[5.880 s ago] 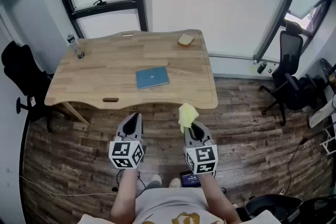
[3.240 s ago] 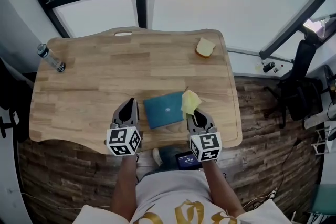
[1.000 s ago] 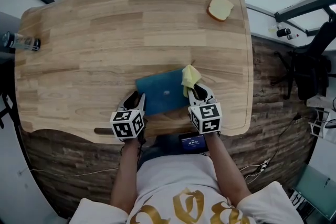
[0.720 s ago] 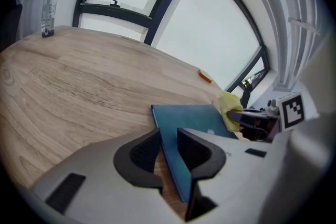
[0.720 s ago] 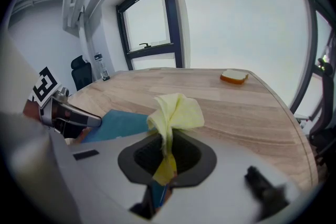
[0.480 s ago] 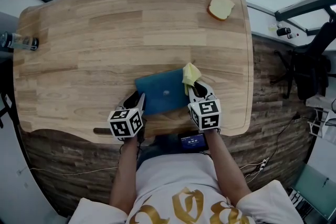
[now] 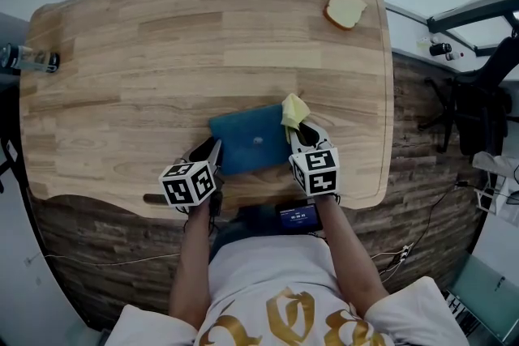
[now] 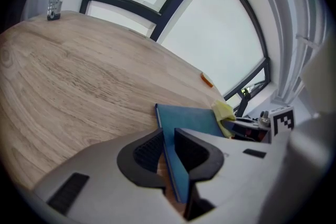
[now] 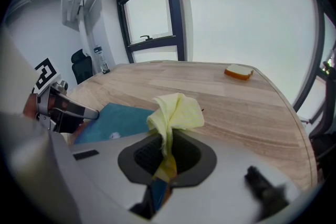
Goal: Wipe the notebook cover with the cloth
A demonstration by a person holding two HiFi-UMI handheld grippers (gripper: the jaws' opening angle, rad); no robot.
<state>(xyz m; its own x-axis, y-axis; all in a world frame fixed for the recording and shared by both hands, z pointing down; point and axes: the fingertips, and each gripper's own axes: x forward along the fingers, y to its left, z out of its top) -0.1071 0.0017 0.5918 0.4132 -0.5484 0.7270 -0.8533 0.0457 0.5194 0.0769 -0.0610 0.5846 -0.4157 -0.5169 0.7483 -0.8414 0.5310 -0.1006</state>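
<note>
**Both grippers at the notebook, cloth in the right one**

The blue rectangular notebook (image 7: 247,140) lies closed on the light wooden table (image 7: 203,36). It sits near the table's near edge, a little right of centre, with a small pale mark in the middle of its cover.

The left gripper (image 8: 167,139) is at the notebook's near-left corner. Its jaws are clenched on the notebook's edge, and the blue cover runs up through the narrow slot between the two dark pads.

The right gripper (image 9: 167,147) sits at the notebook's right edge, jaws clamped on a crumpled yellow cloth (image 9: 176,113). The cloth stands up out of the jaws in a loose bunch, over the notebook's far-right corner. Whether it touches the cover cannot be made out.

A pale yellow block (image 7: 345,8) with an orange underside rests well apart from the notebook, at the table's far-right corner. A clear plastic bottle (image 7: 28,58) is at the far-left edge. Its pose reads differently between views, lying in the head view and upright in the left gripper view.

A black office chair (image 7: 478,109) stands on the floor to the right of the table.
</note>
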